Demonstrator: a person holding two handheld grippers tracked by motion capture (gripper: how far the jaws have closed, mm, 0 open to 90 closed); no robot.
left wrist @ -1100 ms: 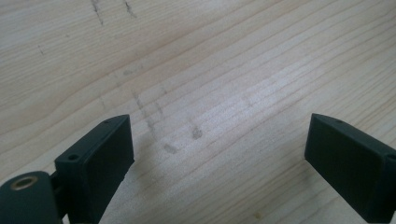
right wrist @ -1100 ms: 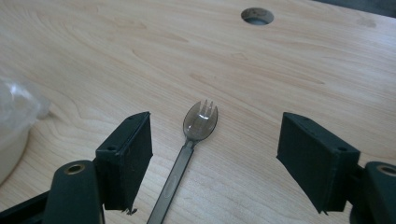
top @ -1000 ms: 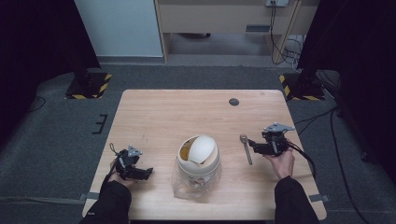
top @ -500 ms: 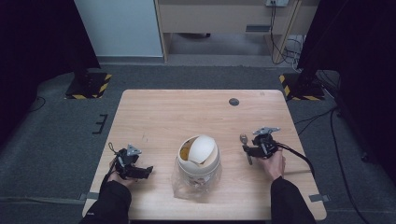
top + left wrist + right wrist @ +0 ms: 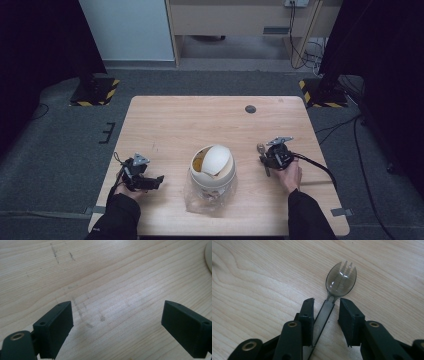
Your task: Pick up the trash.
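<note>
Room: dark surround, grey carpet, pale cabinet at upper centre. One wooden table (image 5: pixel 175 120), light grain, faint scuffs. One white lidded container (image 5: pixel 212 166) on clear plastic, lower centre. One smoky translucent spork (image 5: pixel 340 282), lower right in the high view, lying flat, tines pointing up the frame. My right claw (image 5: pixel 325 305) has just been closing; the handle lies between the jaws, touching one, a gap at the other. My left claw (image 5: pixel 117 315) is spread wide over bare wood.
</note>
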